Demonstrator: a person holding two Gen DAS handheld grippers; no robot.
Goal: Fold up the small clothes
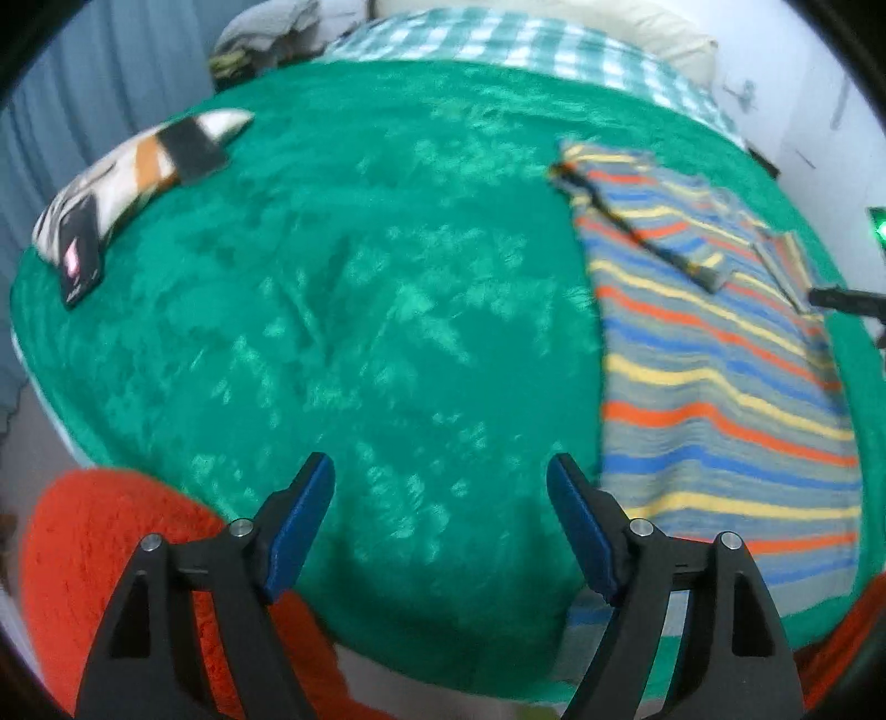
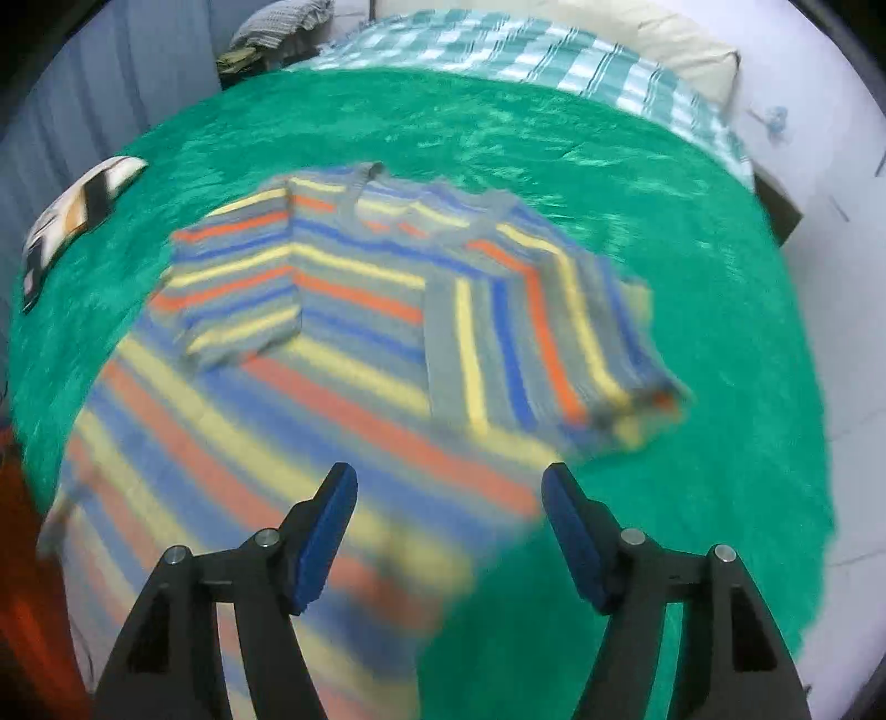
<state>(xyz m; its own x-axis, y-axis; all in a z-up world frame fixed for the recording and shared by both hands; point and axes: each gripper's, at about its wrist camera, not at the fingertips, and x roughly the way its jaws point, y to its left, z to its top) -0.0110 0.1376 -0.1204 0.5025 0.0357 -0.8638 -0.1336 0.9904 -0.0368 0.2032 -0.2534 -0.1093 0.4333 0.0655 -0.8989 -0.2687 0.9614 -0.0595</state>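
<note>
A small striped T-shirt (image 2: 354, 332), grey with orange, yellow and blue bands, lies flat on a green plush blanket (image 2: 692, 277). Both sleeves are folded inward over its body. My right gripper (image 2: 448, 487) is open and empty, hovering above the shirt's lower right part. In the left wrist view the same shirt (image 1: 720, 354) lies at the right. My left gripper (image 1: 440, 476) is open and empty over bare blanket (image 1: 360, 277), to the left of the shirt's hem.
A patterned pillow (image 1: 122, 183) with a dark card on it lies at the blanket's far left. A checked sheet (image 2: 526, 50) and a cream pillow (image 2: 664, 39) are at the back. Red fluffy fabric (image 1: 94, 554) sits at the near left edge.
</note>
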